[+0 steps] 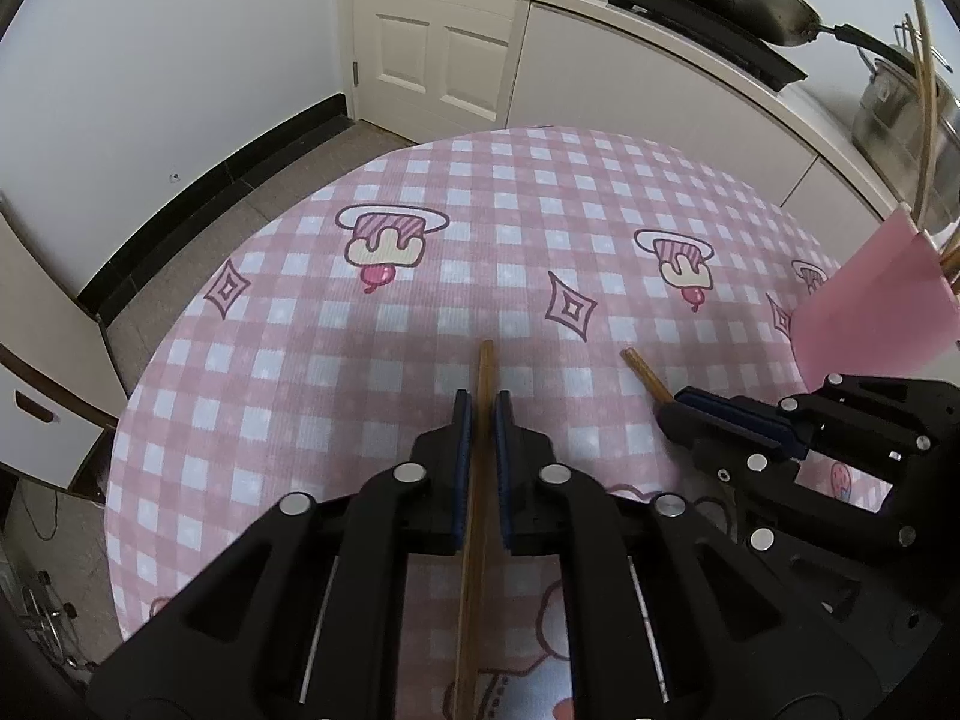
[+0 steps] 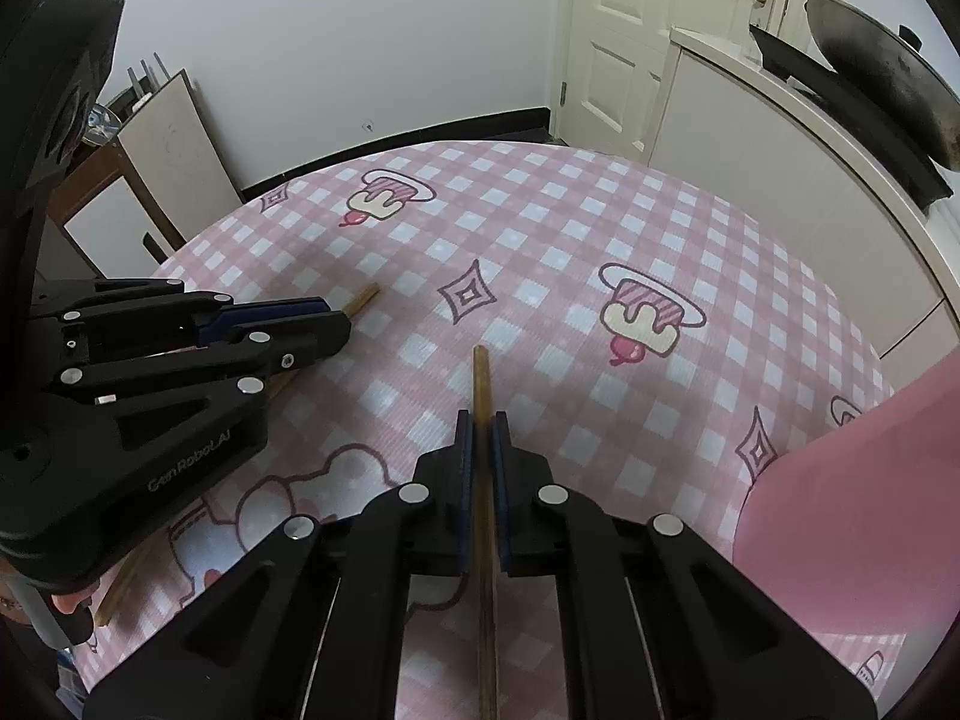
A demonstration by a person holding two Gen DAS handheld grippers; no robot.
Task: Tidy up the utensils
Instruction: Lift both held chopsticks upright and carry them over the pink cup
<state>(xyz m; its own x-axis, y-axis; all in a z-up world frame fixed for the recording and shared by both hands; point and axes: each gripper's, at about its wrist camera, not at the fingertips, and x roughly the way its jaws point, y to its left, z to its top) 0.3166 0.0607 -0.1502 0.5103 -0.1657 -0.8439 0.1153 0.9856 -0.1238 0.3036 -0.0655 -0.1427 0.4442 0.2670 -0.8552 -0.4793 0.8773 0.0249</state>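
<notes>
Nearest in the left wrist view, the left tool [image 1: 481, 405] is clamped on a chopstick [image 1: 485, 369]: the pads press its sides and the stick runs straight along the tool's own line, its tip jutting out toward 12 o'clock, its tail passing back under the camera toward 6. The right wrist view shows the same arrangement: the right tool [image 2: 482, 423] is clamped on a second chopstick [image 2: 481, 378], again with the long axis on the 6-to-12 line and the tip ahead of the pads.

Both sticks sit above the checked surface [image 1: 312, 360], tips angled down toward it; I cannot tell whether either tip touches the cloth.

Farther out lies what the next move depends on. From the left tool, the pink holder [image 1: 876, 300] stands at about 2 o'clock, past the right tool, with pale sticks already upright in it. From the right tool the same pink holder [image 2: 852, 492] is close at 3 o'clock, just beside its right finger. So the right hand is plainly the nearer; my judgement is that its stick should go in first, tilted upright, while the left must cross over toward 2 o'clock.

Beyond the surface's far edge stand a counter and a door.
</notes>
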